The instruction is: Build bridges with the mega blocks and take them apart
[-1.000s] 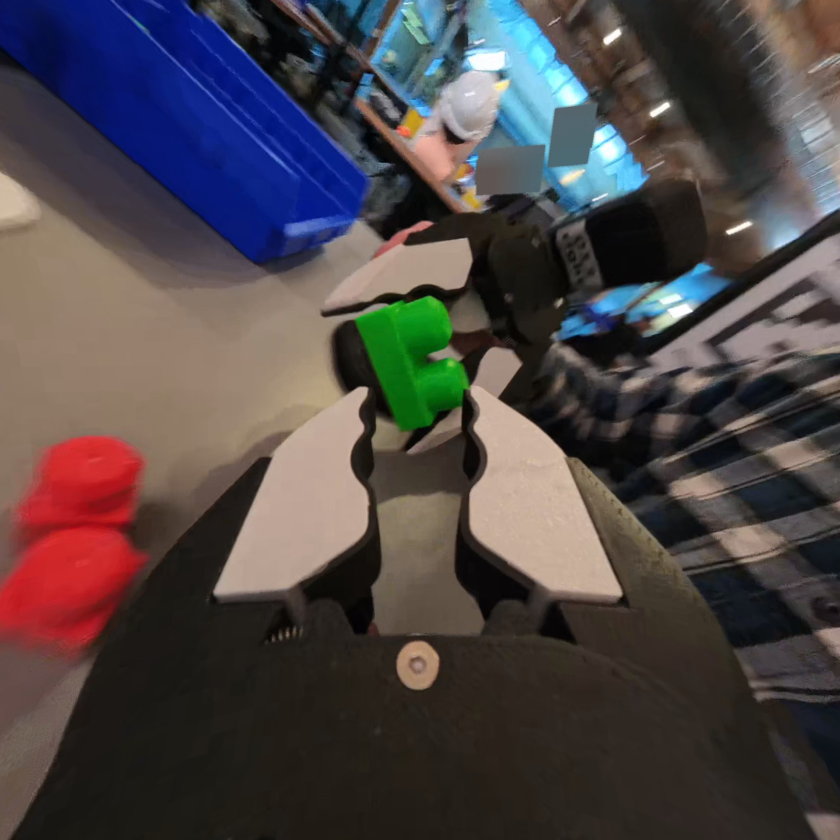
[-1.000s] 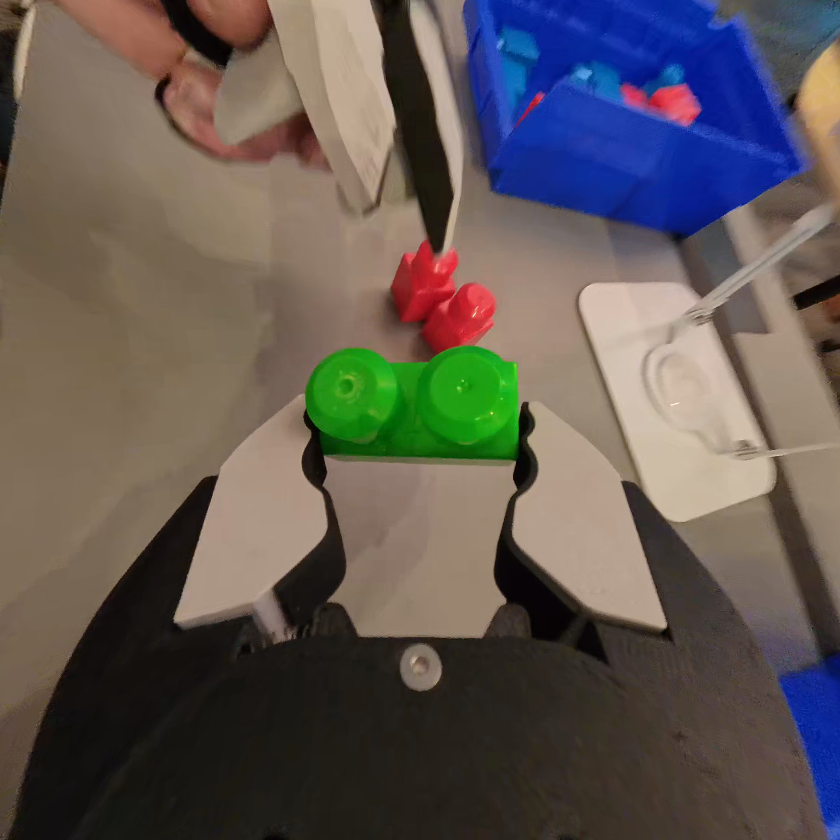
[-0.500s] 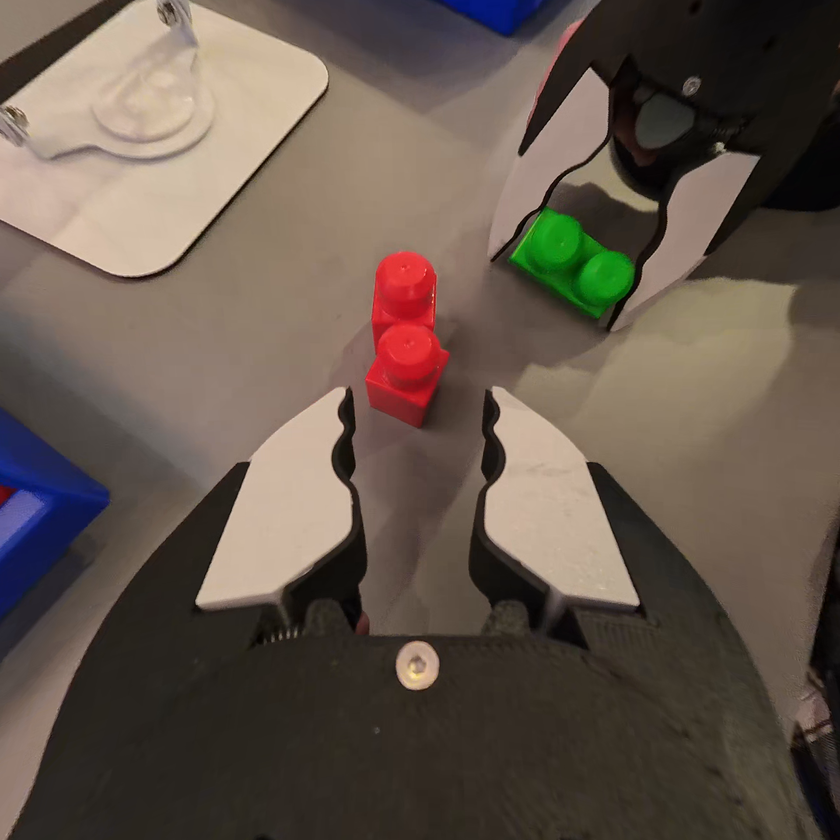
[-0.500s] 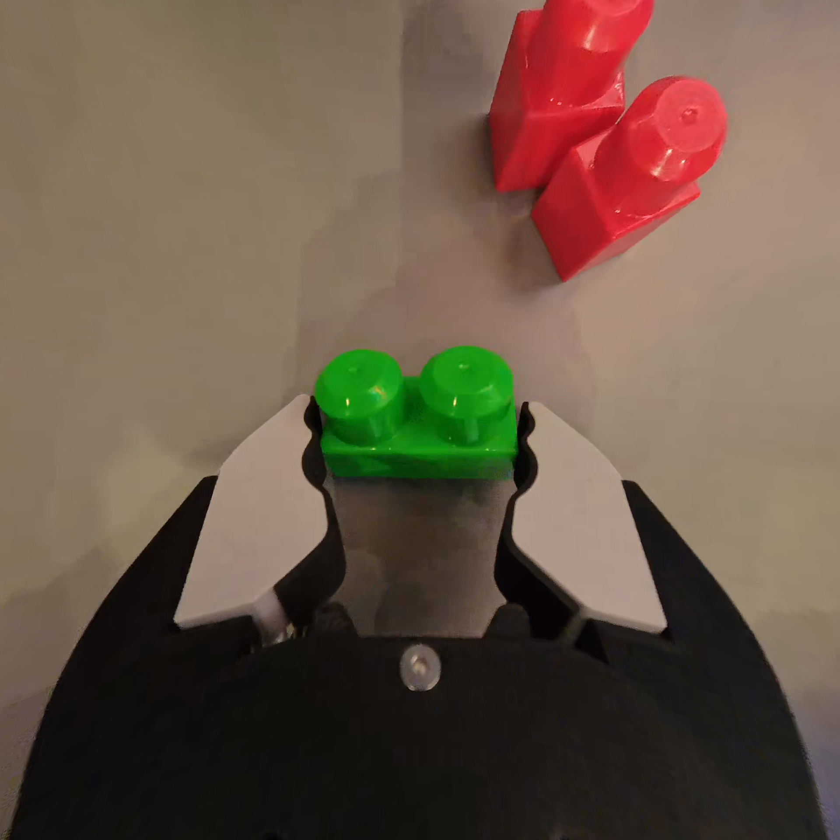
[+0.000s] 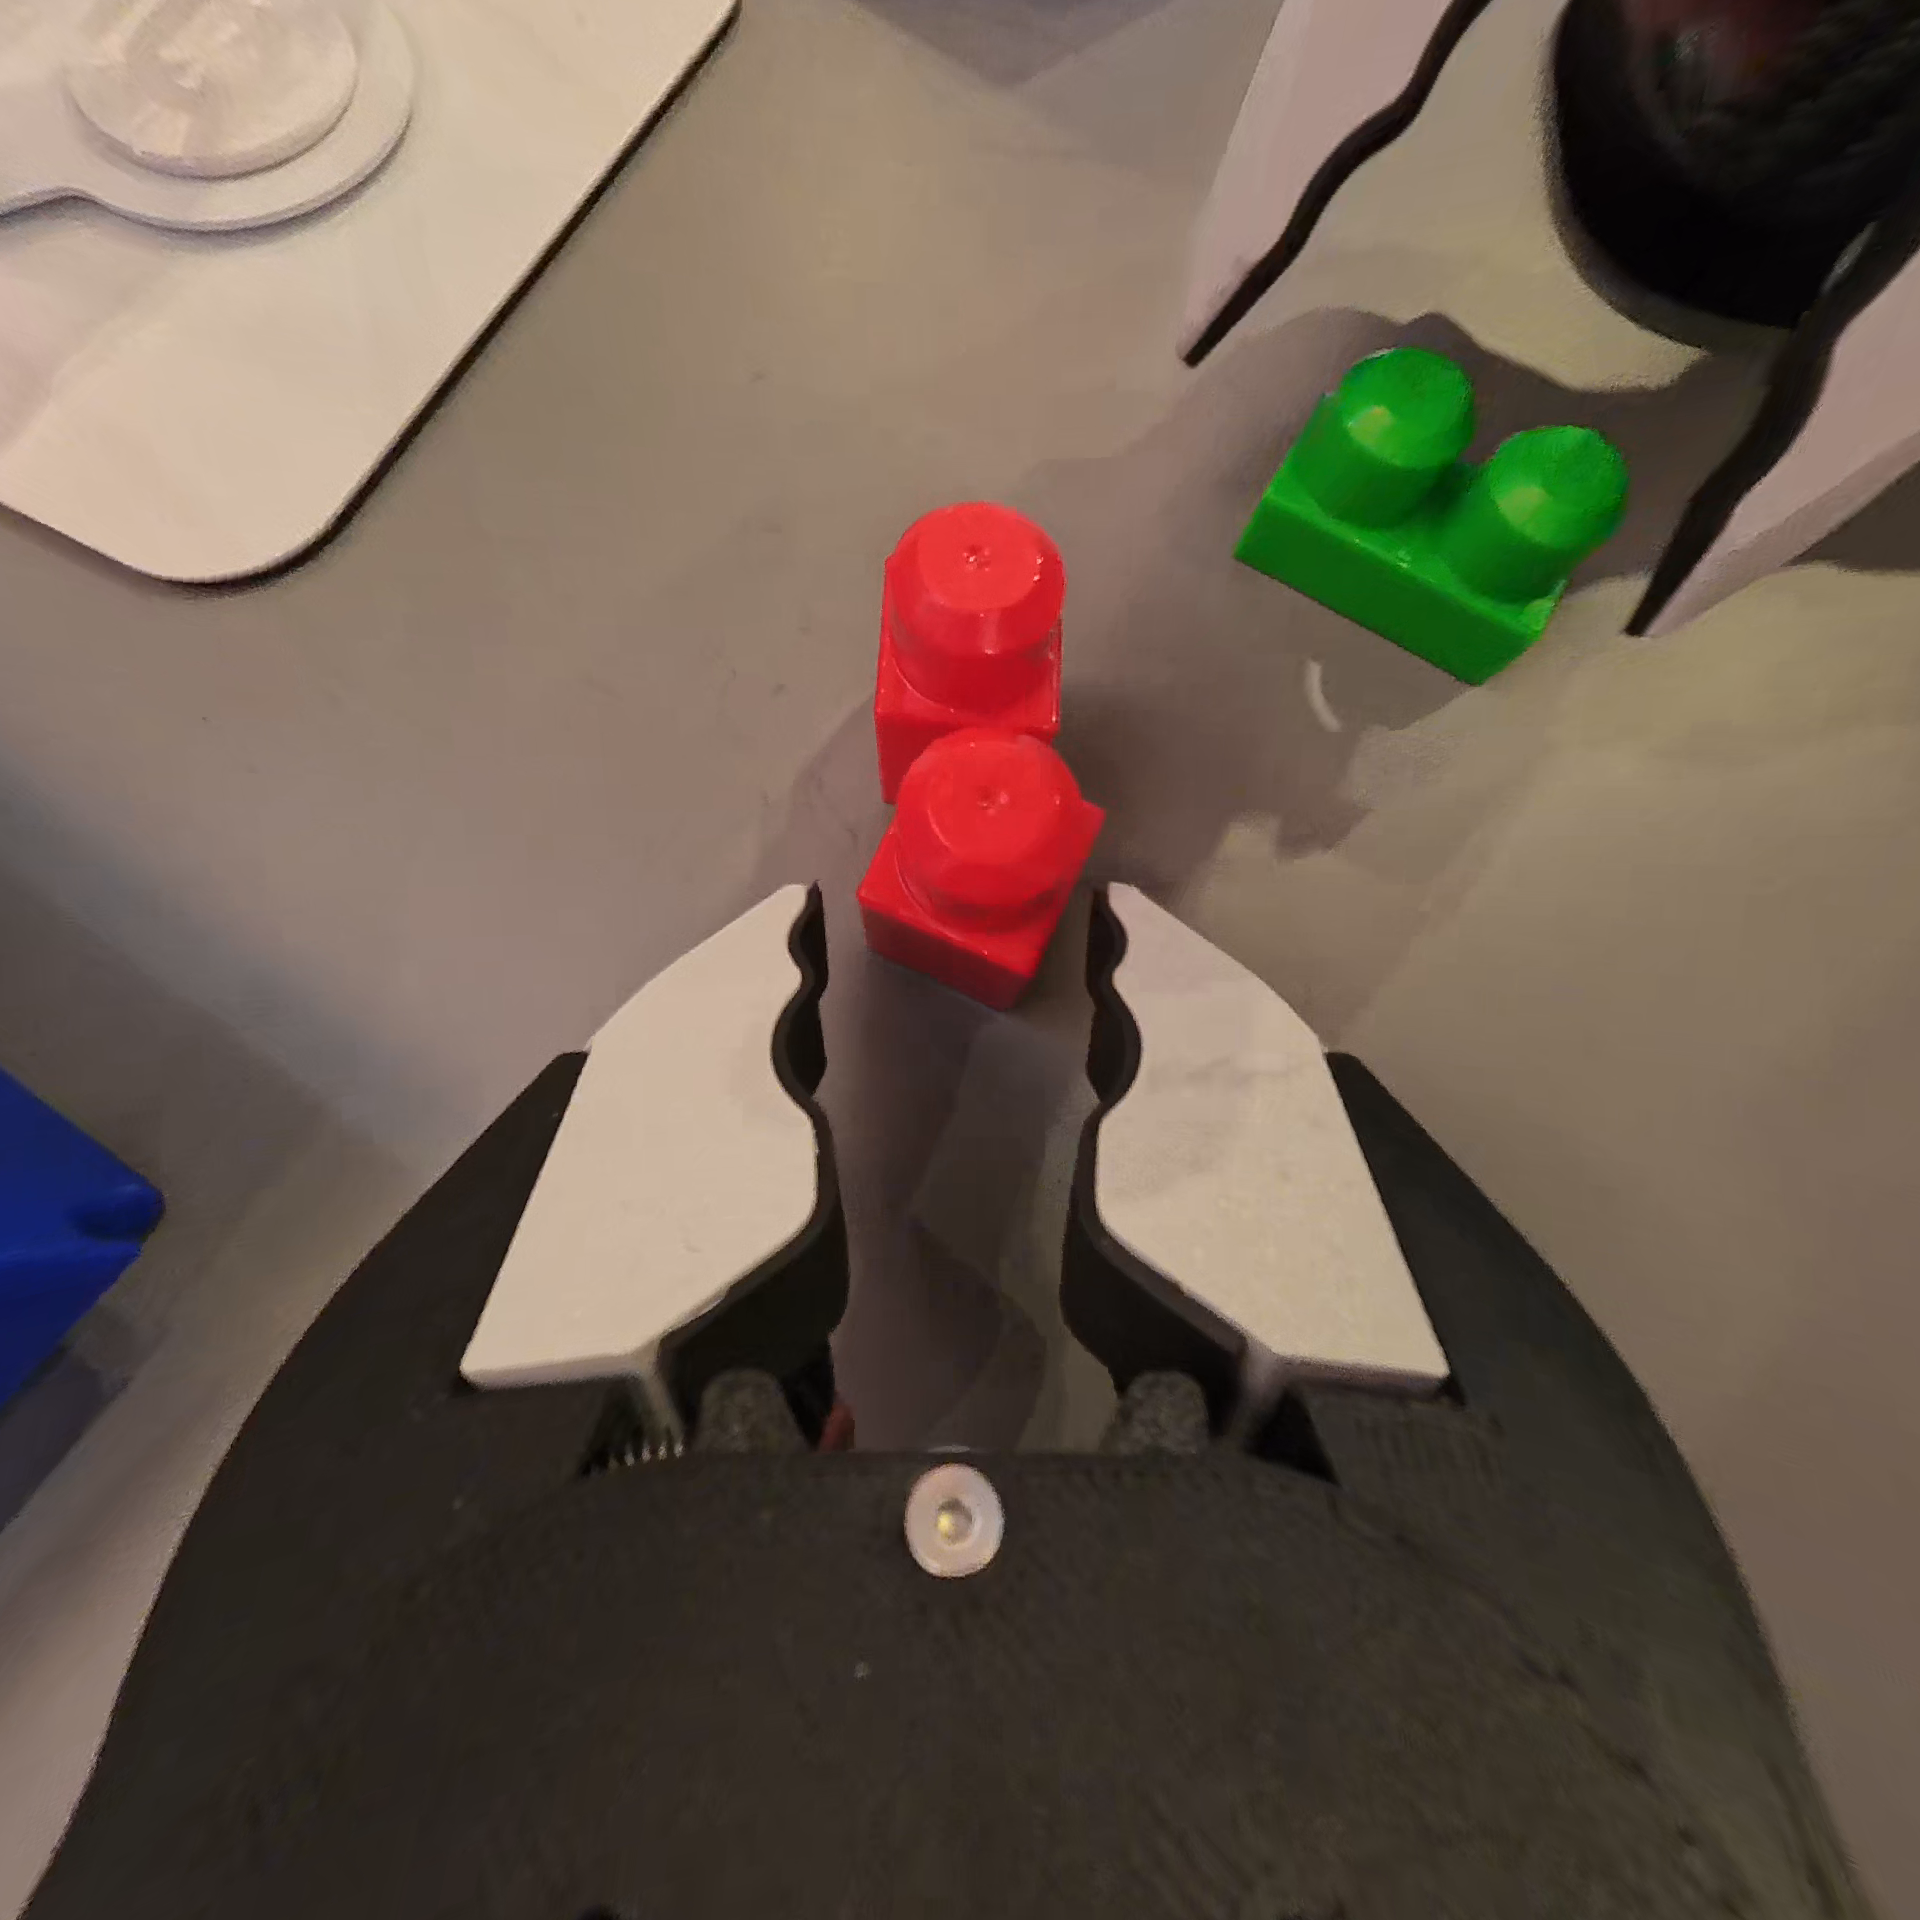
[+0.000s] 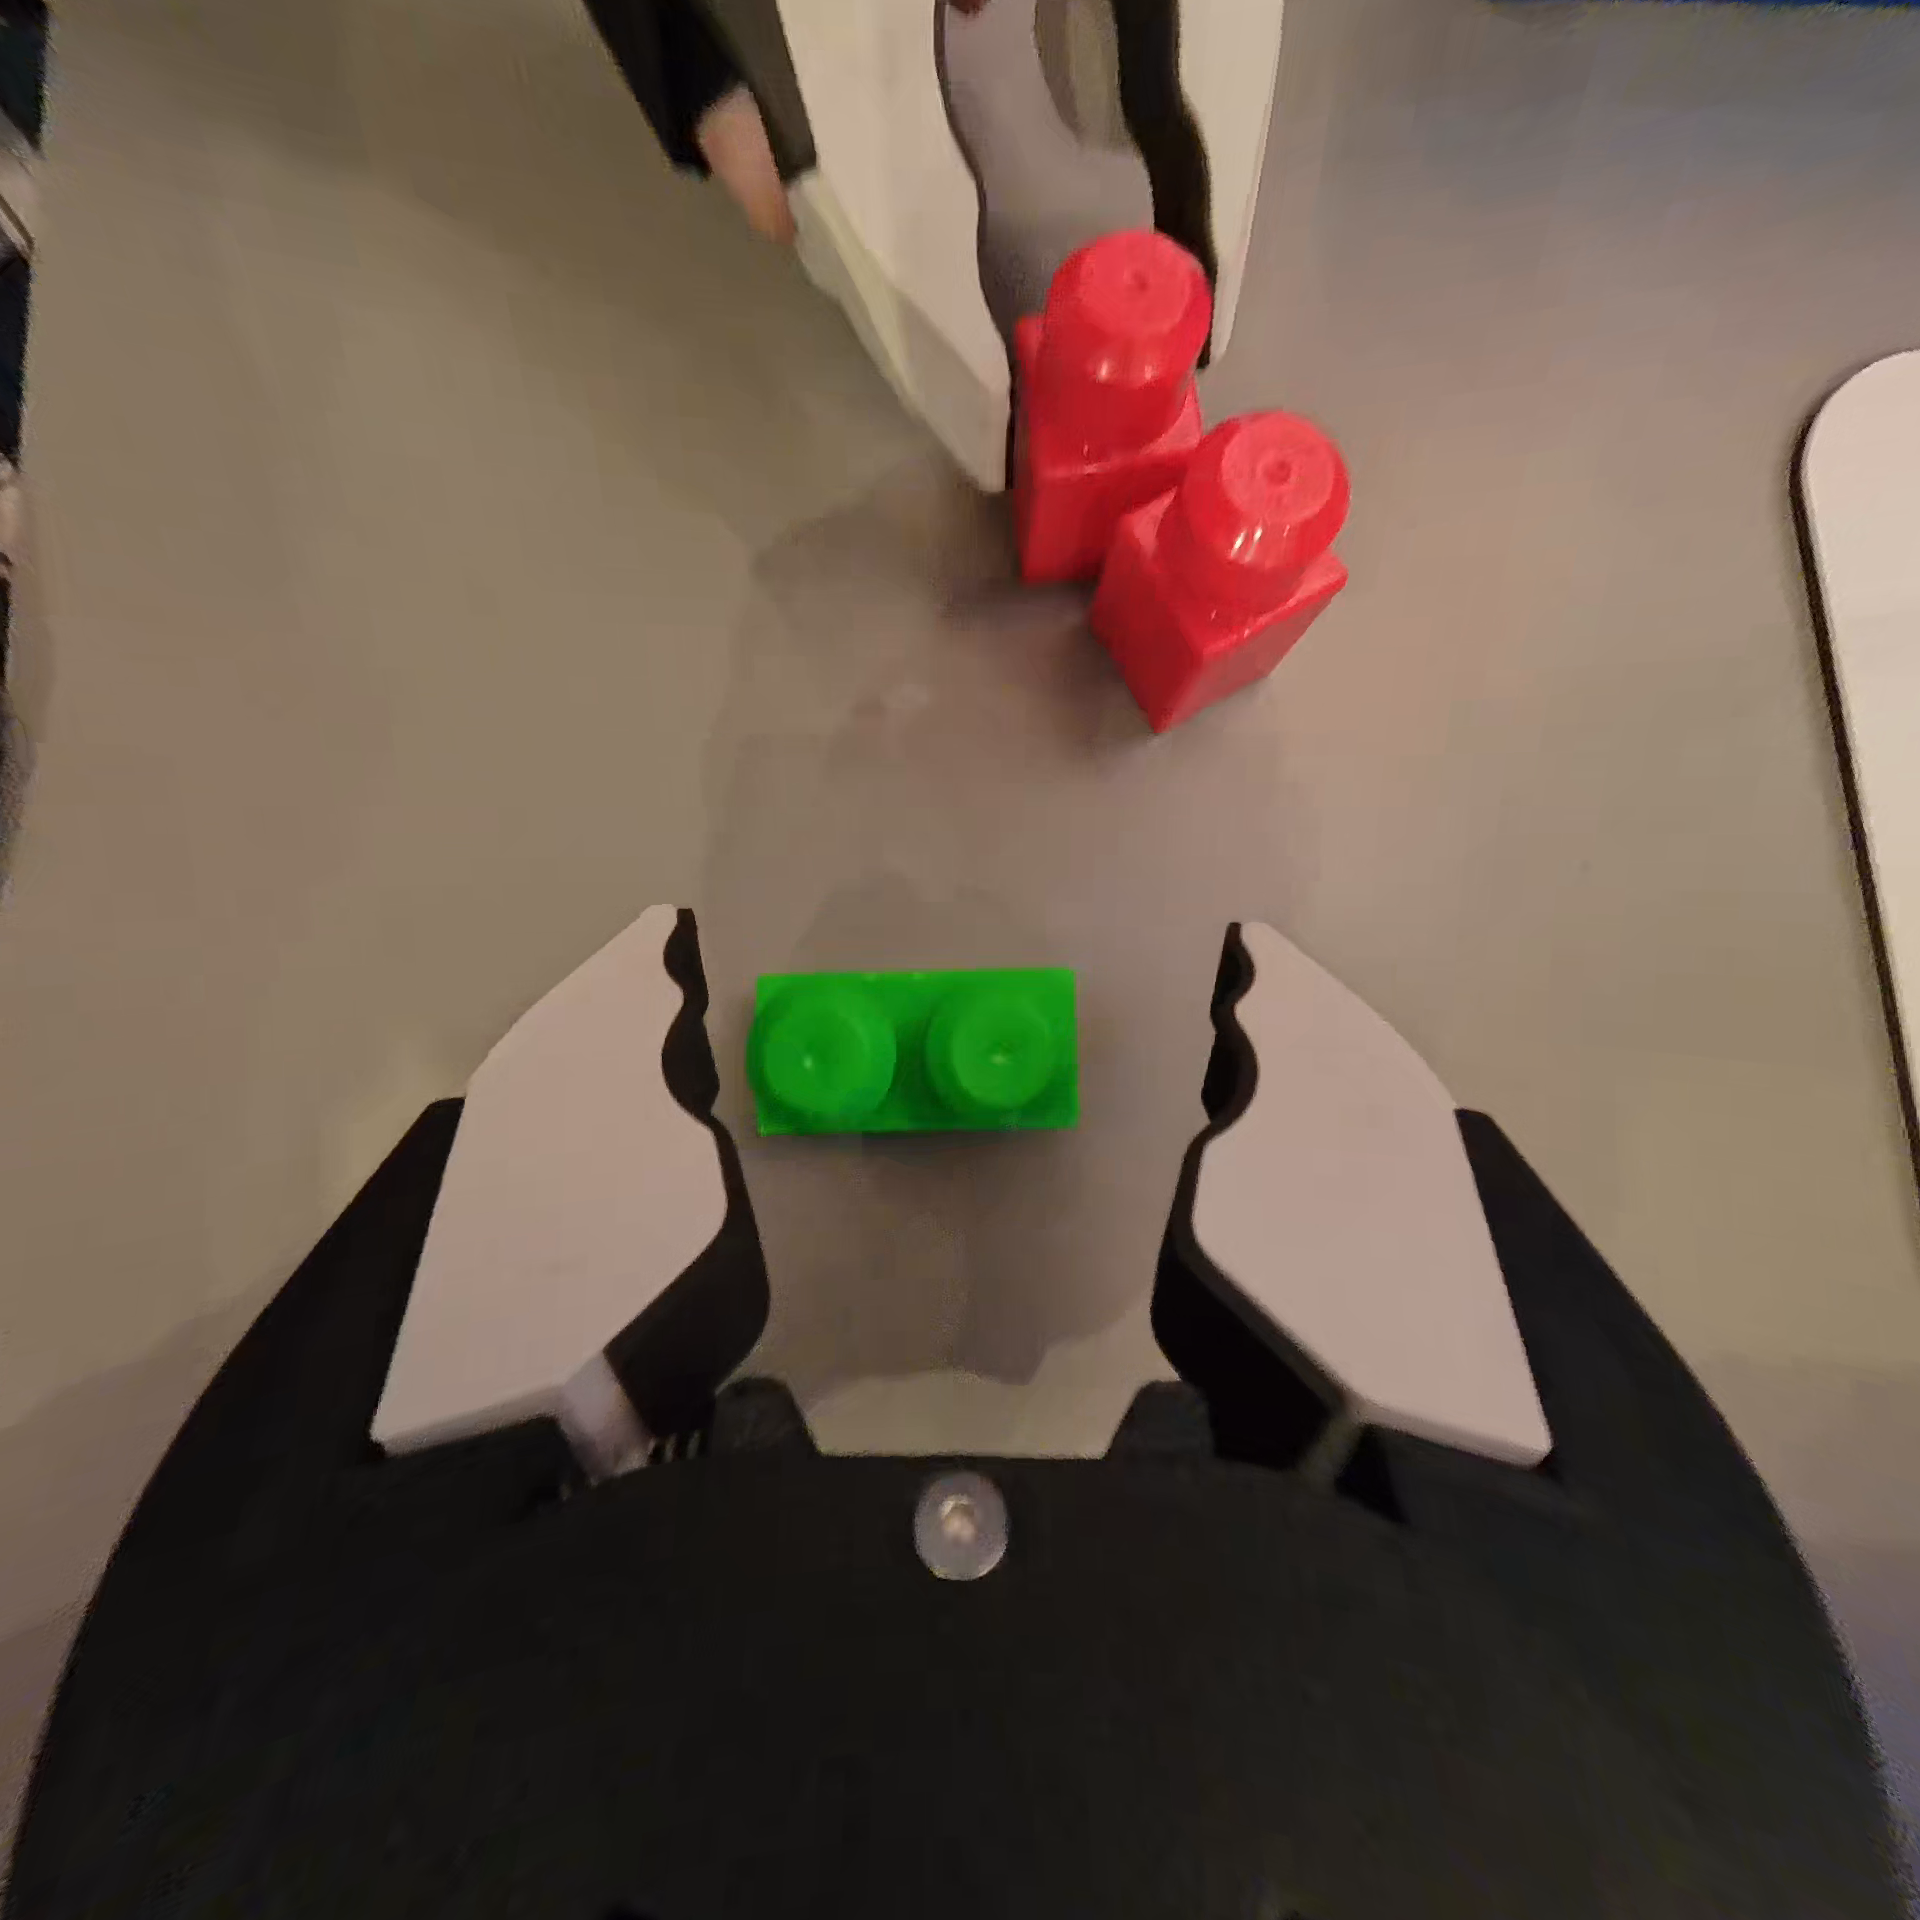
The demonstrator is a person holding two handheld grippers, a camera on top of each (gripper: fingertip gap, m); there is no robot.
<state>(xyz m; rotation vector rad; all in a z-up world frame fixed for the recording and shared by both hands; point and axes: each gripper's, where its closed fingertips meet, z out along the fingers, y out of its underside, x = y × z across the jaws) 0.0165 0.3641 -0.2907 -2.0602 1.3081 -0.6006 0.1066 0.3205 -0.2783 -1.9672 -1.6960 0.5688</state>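
On the grey bench, the left gripper point(image 5: 954, 914) gapes around one red single-stud plastic block point(image 5: 977, 883); the right gripper point(image 6: 954, 935) stands wide, unclamped, around the green two-stud plastic block point(image 6: 914, 1051).

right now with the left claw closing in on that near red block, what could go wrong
1. The near red block touches the far red block, so closing the open left claw may drag or tip both.
2. The near block sits skewed between the pads, so it may twist.
3. The right claw hangs open around the green block and could nudge it.
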